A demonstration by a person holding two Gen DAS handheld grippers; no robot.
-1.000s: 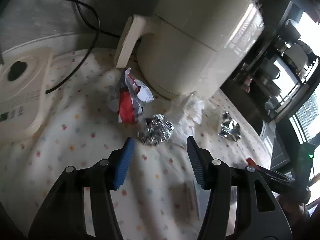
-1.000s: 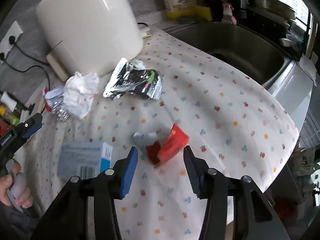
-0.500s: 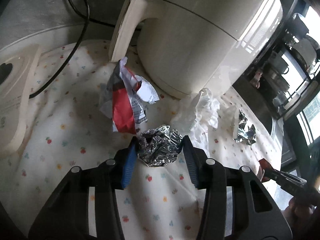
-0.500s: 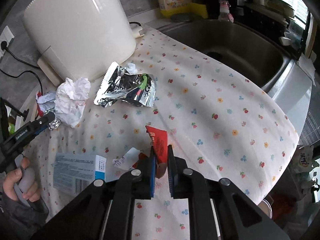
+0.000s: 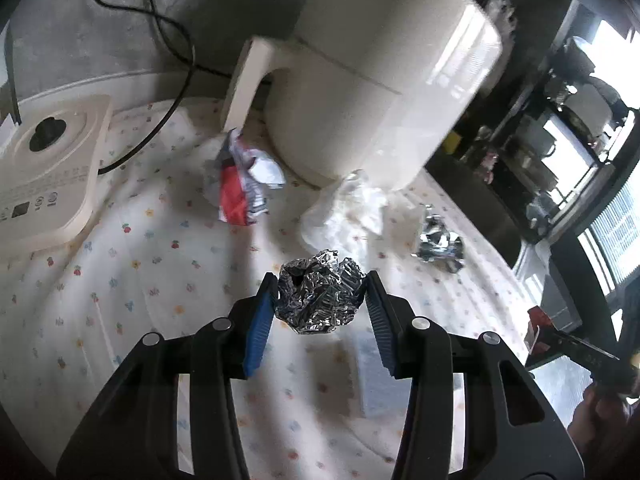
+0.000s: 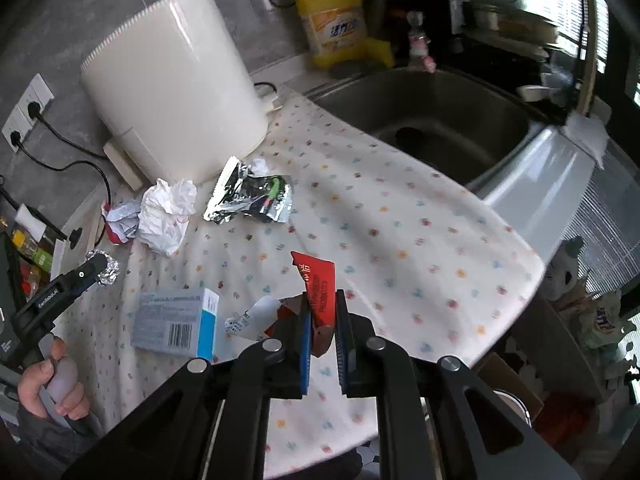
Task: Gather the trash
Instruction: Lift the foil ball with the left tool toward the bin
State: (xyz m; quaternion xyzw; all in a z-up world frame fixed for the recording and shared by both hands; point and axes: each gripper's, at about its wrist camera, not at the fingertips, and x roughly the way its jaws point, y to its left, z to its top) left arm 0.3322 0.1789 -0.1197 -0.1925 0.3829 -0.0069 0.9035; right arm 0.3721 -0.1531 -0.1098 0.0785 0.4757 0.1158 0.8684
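My left gripper (image 5: 320,300) is shut on a crumpled foil ball (image 5: 318,298) and holds it just above the spotted cloth (image 5: 120,264). Seen from the right wrist, that same foil ball (image 6: 108,270) shows at the far left in the left gripper (image 6: 98,267). My right gripper (image 6: 322,316) is shut on a red wrapper (image 6: 318,280), lifted off the cloth (image 6: 400,240). Still lying on the cloth are a red and white wrapper (image 5: 240,188), a crumpled white tissue (image 5: 348,212), a silver foil packet (image 6: 252,196) and a blue and white box (image 6: 176,322).
A big cream appliance (image 5: 380,80) stands at the back of the cloth, with a flat cream device (image 5: 44,176) to the left. A steel sink (image 6: 440,120) lies past the cloth on the right, a yellow bottle (image 6: 332,24) behind it. Black cables (image 5: 168,60) run along the wall.
The left gripper shut on the foil ball and lifted it off the cloth. The right gripper shut on the red wrapper and raised it. Both hands have drawn back and up.
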